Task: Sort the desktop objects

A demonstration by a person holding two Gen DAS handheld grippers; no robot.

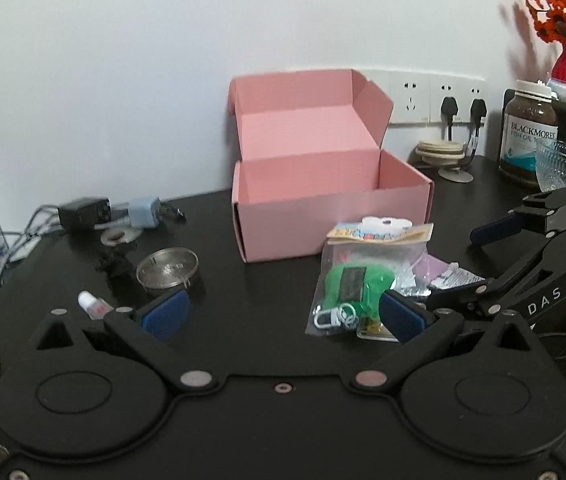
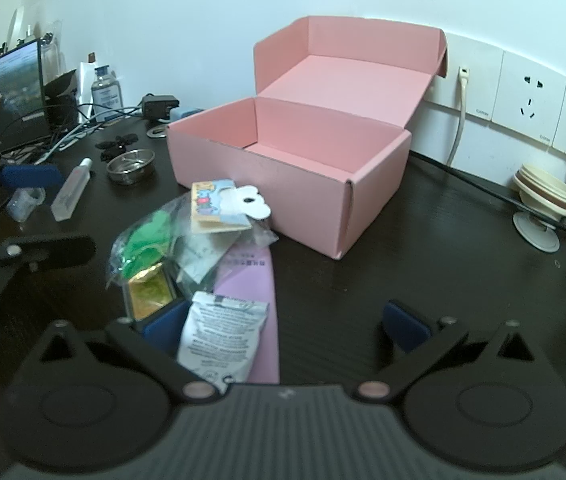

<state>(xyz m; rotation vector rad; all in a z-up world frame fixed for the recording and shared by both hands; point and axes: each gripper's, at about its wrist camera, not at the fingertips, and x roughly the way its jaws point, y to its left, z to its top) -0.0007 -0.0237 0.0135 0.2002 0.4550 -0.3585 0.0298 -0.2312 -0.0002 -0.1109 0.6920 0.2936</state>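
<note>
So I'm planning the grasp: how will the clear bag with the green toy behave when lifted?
The clear bag with the green toy looks like thin crinkly plastic, so it will probably flop and sag. Its glossy film may slip between the pads. It likely weighs little, and the white clip at its lower end could dangle.

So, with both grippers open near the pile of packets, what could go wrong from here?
1. The packets overlap: the white sachet lies on the purple packet, beside the clear bag with the green toy. The right gripper might lift two together or drag the pile.
2. The grippers are close; the left gripper could bump the right one over the pile.
3. The pink box looks light and may slide if pushed.
</note>
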